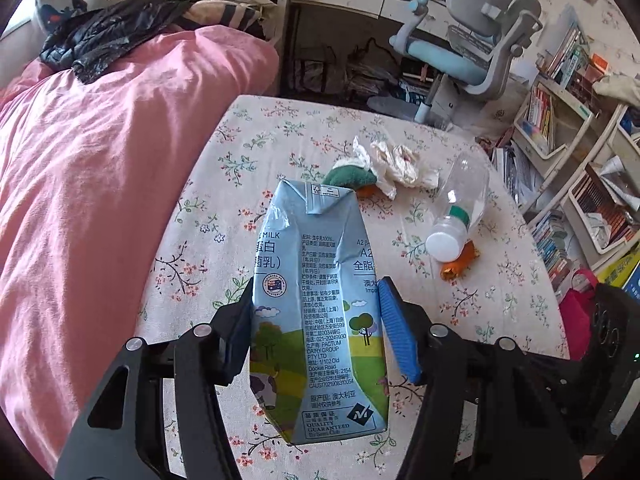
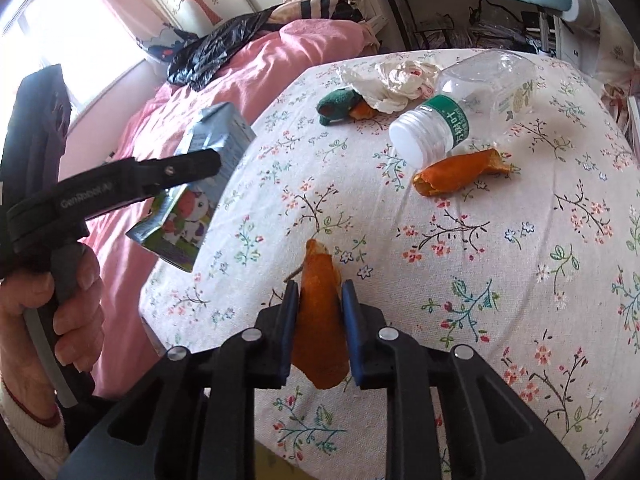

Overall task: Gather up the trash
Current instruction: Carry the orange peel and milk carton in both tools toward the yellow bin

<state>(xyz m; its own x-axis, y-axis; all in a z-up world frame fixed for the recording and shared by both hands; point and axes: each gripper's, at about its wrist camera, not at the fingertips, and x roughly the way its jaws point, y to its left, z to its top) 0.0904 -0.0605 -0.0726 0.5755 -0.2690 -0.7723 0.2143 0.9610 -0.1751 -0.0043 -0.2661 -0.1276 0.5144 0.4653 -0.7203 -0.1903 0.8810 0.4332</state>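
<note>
A pale blue milk carton [image 1: 316, 240], dented, is clamped between the pads of my left gripper [image 1: 318, 284]. In the right wrist view the carton [image 2: 216, 128] hangs clear of the floral table [image 2: 480, 280], over its left edge. My right gripper [image 2: 320, 286] is shut on a strip of orange peel [image 2: 320, 320] low over the cloth. On the table lie a clear plastic bottle [image 2: 460, 108] with a white cap, a second orange peel [image 2: 460, 172], crumpled tissue [image 2: 400, 80] and a small green soft thing [image 2: 336, 104].
A bed with a pink duvet [image 1: 100, 160] runs along the table's left side, with a black plastic bag [image 1: 100, 40] on it. Beyond the table stand a grey and blue desk chair [image 1: 480, 40] and a desk. Crowded bookshelves [image 1: 560, 120] fill the right.
</note>
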